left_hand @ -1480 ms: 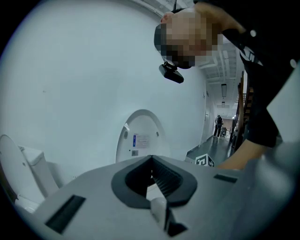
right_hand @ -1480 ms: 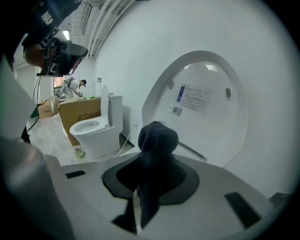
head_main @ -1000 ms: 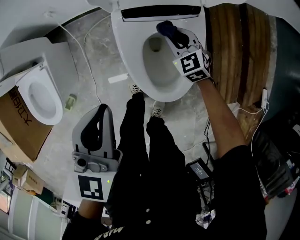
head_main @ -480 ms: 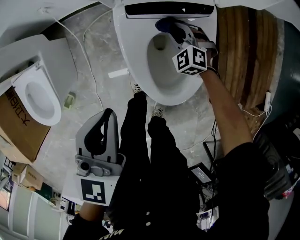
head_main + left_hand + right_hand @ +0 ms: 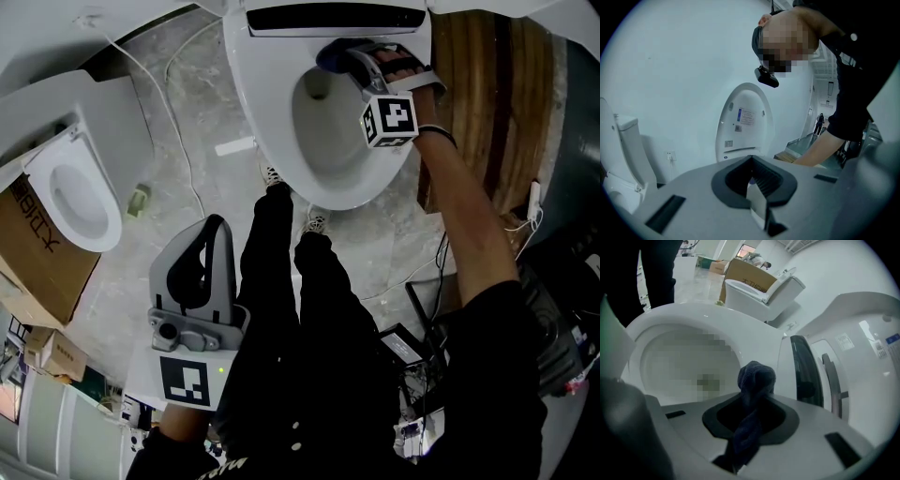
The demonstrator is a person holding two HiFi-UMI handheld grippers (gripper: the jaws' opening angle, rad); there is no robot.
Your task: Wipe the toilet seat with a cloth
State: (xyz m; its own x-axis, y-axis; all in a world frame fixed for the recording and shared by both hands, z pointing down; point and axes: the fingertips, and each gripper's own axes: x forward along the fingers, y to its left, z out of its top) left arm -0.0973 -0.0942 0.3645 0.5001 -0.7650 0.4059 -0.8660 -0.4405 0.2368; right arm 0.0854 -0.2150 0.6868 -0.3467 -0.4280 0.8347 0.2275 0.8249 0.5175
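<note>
Navy cloth [image 5: 755, 378] (in right gripper [image 5: 752, 401]) at toilet seat [image 5: 258, 112].

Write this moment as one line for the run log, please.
right gripper: shut on cloth | cloth: at rear of toilet seat | left gripper: shut, empty, idle

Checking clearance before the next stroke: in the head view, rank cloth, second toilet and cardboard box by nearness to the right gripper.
1. Cloth, in the right gripper's jaws.
2. Second toilet, far left.
3. Cardboard box, left edge, beyond it.
</note>
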